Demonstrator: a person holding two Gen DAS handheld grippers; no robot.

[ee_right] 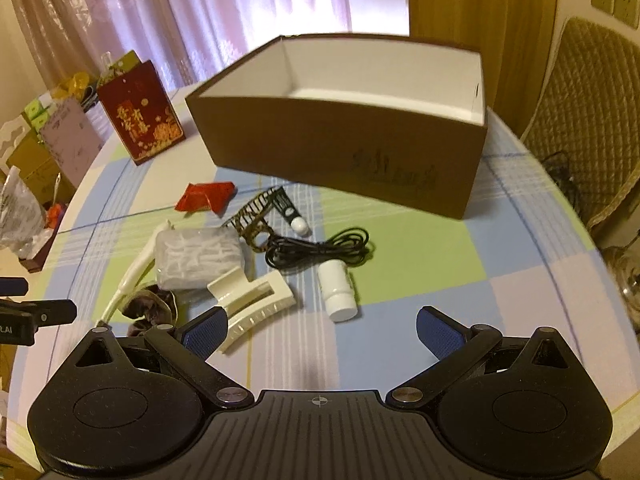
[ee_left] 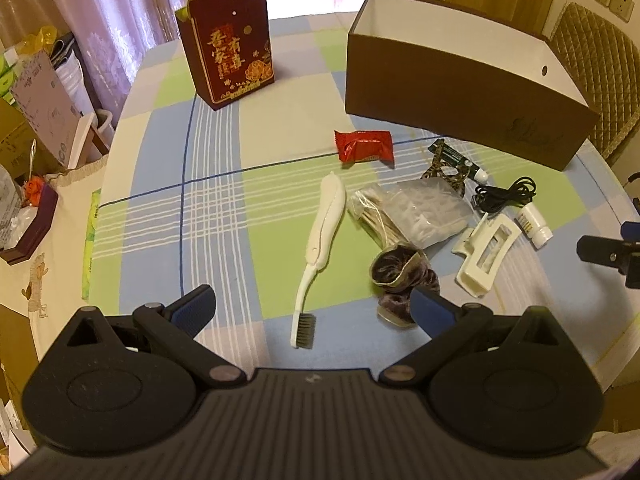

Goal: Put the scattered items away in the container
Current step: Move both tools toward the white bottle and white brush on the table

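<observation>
An open brown box (ee_left: pixel 460 92) (ee_right: pixel 344 148) with a white inside stands at the back of the table. In front of it lie a red packet (ee_left: pixel 366 148) (ee_right: pixel 206 197), a white folding toothbrush (ee_left: pixel 324 236), a clear bag of small white pieces (ee_left: pixel 424 210) (ee_right: pixel 196 258), a purple scrunchie (ee_left: pixel 400 276), a white hair claw (ee_left: pixel 486 254) (ee_right: pixel 256 300), a black cable (ee_right: pixel 320 248), a small white bottle (ee_right: pixel 338 290) and a dark tube (ee_right: pixel 290 210). My left gripper (ee_left: pixel 316 310) is open just before the toothbrush bristles. My right gripper (ee_right: pixel 320 334) is open near the white bottle.
A dark red gift bag (ee_left: pixel 232 44) (ee_right: pixel 140 120) stands at the back left of the checked tablecloth (ee_left: pixel 224 208). A padded chair (ee_right: pixel 592 120) is to the right of the table. Boxes and clutter (ee_left: pixel 36 120) fill a side surface at left.
</observation>
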